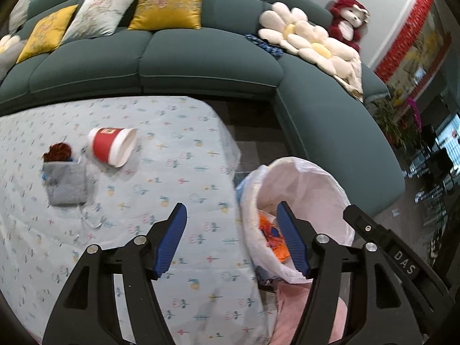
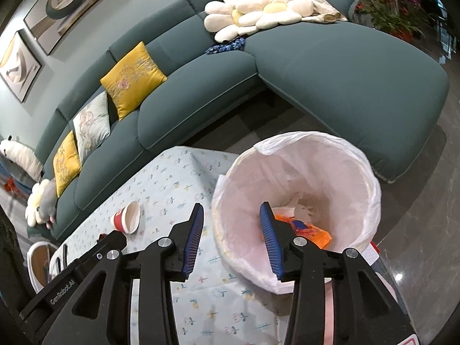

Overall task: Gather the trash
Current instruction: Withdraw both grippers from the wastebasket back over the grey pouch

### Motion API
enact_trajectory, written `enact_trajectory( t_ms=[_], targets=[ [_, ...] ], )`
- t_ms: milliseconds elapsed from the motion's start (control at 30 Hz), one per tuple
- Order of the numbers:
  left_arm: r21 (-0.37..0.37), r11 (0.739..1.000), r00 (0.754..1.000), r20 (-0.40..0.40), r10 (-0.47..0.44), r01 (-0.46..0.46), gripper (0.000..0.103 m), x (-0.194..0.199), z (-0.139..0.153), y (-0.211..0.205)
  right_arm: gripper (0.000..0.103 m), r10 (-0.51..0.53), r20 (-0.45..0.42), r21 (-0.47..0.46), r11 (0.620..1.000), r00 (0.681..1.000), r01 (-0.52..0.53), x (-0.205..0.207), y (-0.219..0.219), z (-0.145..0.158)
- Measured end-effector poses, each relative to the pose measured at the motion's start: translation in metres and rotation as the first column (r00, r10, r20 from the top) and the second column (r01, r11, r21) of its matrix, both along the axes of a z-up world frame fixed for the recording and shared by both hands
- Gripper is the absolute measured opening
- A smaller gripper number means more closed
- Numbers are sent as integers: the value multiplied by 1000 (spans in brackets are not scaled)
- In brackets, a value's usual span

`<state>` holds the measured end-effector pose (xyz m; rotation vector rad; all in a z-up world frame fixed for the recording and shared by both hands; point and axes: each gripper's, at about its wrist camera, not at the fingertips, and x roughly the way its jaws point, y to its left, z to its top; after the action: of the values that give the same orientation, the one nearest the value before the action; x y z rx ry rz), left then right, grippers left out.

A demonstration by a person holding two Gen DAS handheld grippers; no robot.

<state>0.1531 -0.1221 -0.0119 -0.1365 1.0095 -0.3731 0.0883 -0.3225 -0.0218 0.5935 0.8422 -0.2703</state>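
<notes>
A red and white paper cup (image 1: pixel 113 146) lies on its side on the table with the patterned cloth (image 1: pixel 178 178); it also shows in the right wrist view (image 2: pixel 126 218). A grey pouch (image 1: pixel 66 185) with a dark red crumpled thing (image 1: pixel 57 151) at its top lies left of the cup. A bin with a white liner (image 1: pixel 299 201) stands at the table's right edge and holds an orange wrapper (image 2: pixel 312 231) and white paper. My left gripper (image 1: pixel 231 215) is open and empty over the table's edge. My right gripper (image 2: pixel 231 215) is open and empty above the bin's (image 2: pixel 302 172) near rim.
A dark green corner sofa (image 1: pixel 207 63) curves behind the table, with yellow and white cushions (image 1: pixel 169 4), a flower-shaped cushion (image 1: pixel 307 40) and a red plush toy (image 1: pixel 349 18). Grey floor (image 2: pixel 417 201) lies right of the bin. Something pink (image 1: pixel 310 310) sits below the bin.
</notes>
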Motion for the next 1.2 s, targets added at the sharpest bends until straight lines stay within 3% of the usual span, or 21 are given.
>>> enact_trajectory(
  t_ms=[767,1200],
  targets=[
    [-24,983,984,-12,180,-180,66,2,-9,109,48,181,-43,-64,981,983,-183,24,102,4],
    [-25,951,950,-46,307,-309,69,5,-26,191,48,311,-95,-86,944,946,-319,41,174,-7]
  ],
)
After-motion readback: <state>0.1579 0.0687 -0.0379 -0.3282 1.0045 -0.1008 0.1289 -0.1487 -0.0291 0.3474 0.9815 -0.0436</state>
